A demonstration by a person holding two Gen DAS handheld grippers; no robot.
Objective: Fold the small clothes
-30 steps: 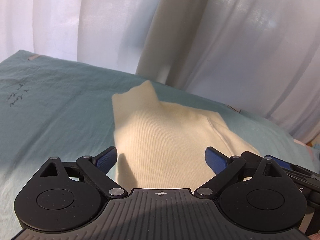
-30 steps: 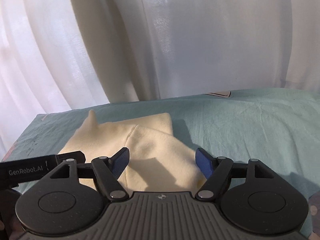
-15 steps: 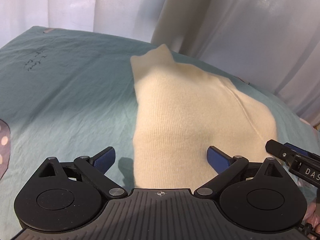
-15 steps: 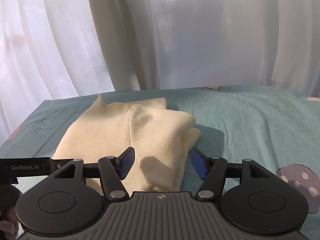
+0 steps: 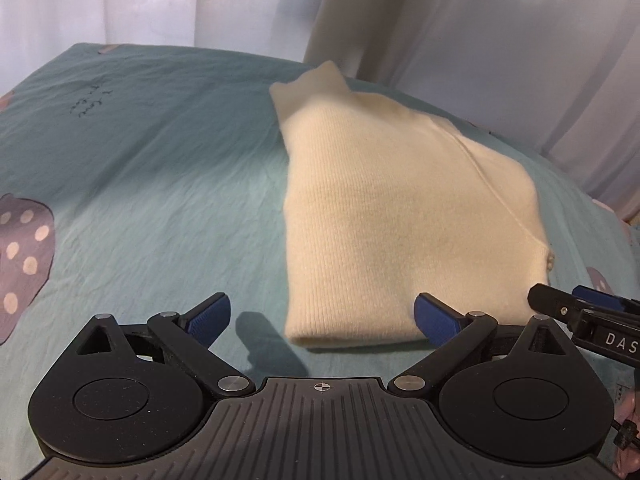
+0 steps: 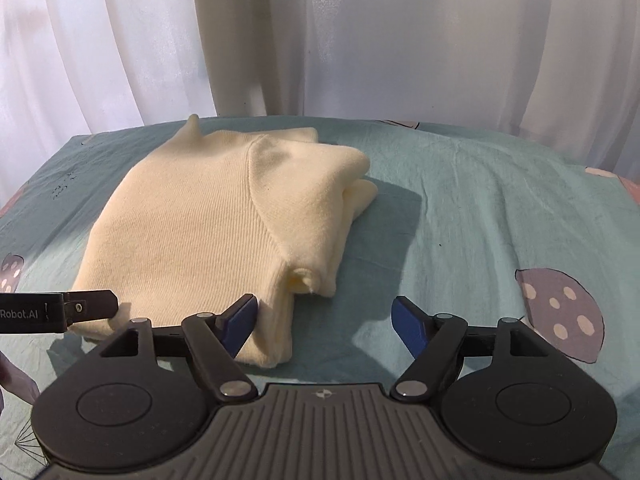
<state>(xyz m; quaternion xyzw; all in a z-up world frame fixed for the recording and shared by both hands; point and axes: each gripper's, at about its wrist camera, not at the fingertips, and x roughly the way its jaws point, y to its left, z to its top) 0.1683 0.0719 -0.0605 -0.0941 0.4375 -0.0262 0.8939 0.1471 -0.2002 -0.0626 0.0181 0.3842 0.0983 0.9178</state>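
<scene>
Your cream knit garment [image 5: 404, 216] lies folded into a thick, rough rectangle on the teal sheet [image 5: 160, 168], its ribbed surface facing up and a small peak of fabric sticking up at the far end, close to the white curtain [image 6: 360, 40]; on its right side the layers bulge out unevenly, and a small rolled opening [image 6: 302, 282] shows near the front corner; your left gripper [image 5: 322, 316] stands wide, its blue pads spread to either side of the garment's near left corner, the folded edge lying between them with neither pad pressing it, as far as the left wrist view shows; your right gripper [image 6: 324, 320] is opening, its left pad just against or over the garment's near right corner while the right pad hangs over bare sheet, so the jaws clamp nothing; each tool shows in the other's view, the right one at the lower right edge of the left view, the left one at the left edge of the right view; mushroom prints [image 6: 560, 312] dot the sheet well clear of the garment, and faint handwriting [image 5: 90, 100] marks its far left part.
</scene>
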